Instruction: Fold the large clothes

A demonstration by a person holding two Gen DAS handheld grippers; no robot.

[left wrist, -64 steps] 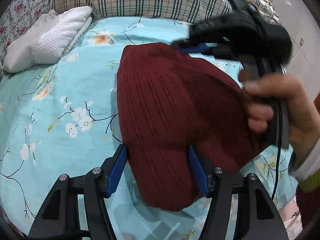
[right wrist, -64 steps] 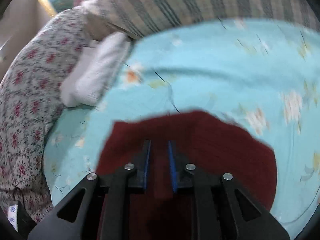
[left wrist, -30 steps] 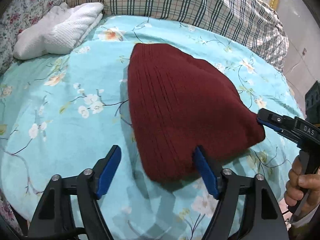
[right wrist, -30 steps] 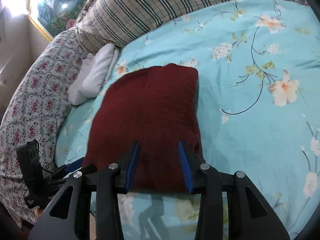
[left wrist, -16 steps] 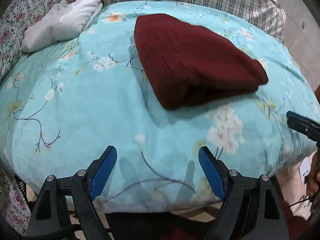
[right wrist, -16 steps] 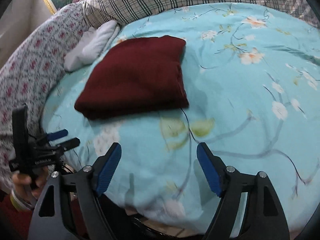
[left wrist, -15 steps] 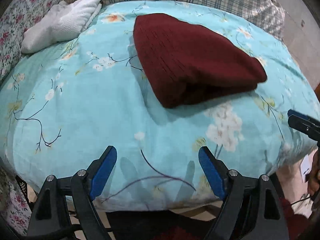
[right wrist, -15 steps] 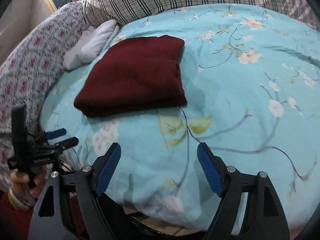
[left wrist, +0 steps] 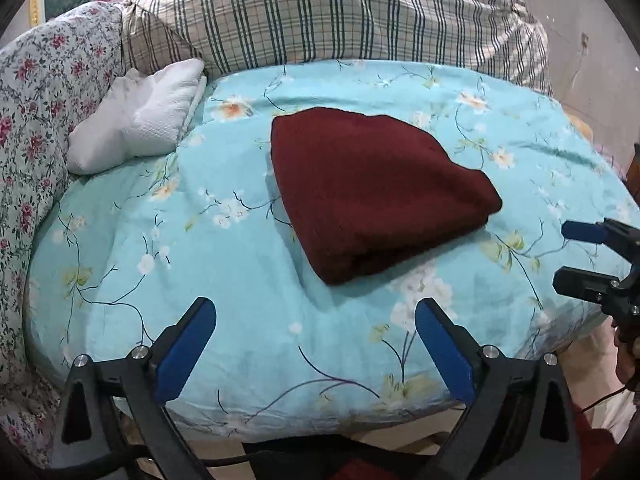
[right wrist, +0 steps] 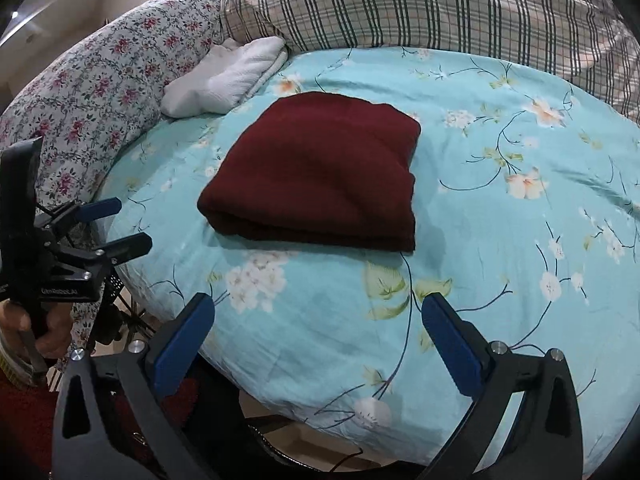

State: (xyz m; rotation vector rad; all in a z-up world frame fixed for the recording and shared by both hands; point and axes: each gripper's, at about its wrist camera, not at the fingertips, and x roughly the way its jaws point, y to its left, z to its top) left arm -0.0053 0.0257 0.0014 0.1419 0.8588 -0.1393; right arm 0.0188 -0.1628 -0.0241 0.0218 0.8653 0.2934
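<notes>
Both our tools have backed off the bed [left wrist: 248, 380]; ahead of the wide, just-opened, empty left tool [left wrist: 314, 344] and right tool [right wrist: 318, 338] lies the folded maroon knit sweater [left wrist: 372, 196].

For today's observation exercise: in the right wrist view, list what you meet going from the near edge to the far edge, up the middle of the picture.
right gripper, open and empty → floral turquoise bedsheet → folded maroon sweater → white folded cloth → plaid quilt.
</notes>
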